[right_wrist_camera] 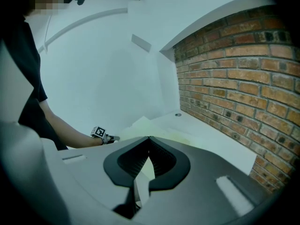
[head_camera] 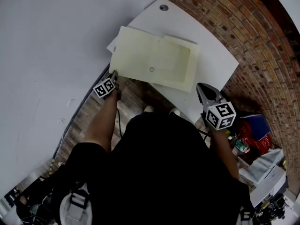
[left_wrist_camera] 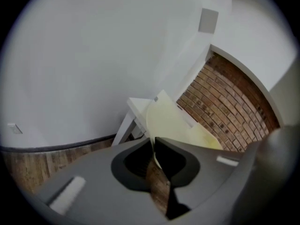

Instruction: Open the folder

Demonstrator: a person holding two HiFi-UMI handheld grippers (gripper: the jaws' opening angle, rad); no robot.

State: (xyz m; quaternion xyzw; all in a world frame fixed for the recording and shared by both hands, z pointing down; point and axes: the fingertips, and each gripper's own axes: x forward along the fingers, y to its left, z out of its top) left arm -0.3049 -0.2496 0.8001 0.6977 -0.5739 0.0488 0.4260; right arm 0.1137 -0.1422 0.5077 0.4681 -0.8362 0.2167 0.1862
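Observation:
A pale yellow folder (head_camera: 140, 55) lies spread on the white table (head_camera: 213, 55), with a small round snap (head_camera: 151, 69) near its middle. My left gripper (head_camera: 114, 75) is at the folder's near left corner. In the left gripper view the jaws (left_wrist_camera: 153, 140) are shut on the thin edge of the folder's cover (left_wrist_camera: 173, 123), which runs away from them toward the brick wall. My right gripper (head_camera: 200, 89) hovers over the table's front edge, right of the folder, not touching it. Its jaws (right_wrist_camera: 149, 138) are shut with nothing between them. From there the folder (right_wrist_camera: 161, 134) and the left gripper (right_wrist_camera: 114, 138) both show.
A brick wall (head_camera: 243, 27) runs along the table's right side and a white wall (head_camera: 56, 41) along its left. A round cable hole (head_camera: 163, 7) sits at the table's far end. Red and blue items (head_camera: 253, 130) crowd the floor at right. Wooden floor (head_camera: 84, 121) shows left of the person.

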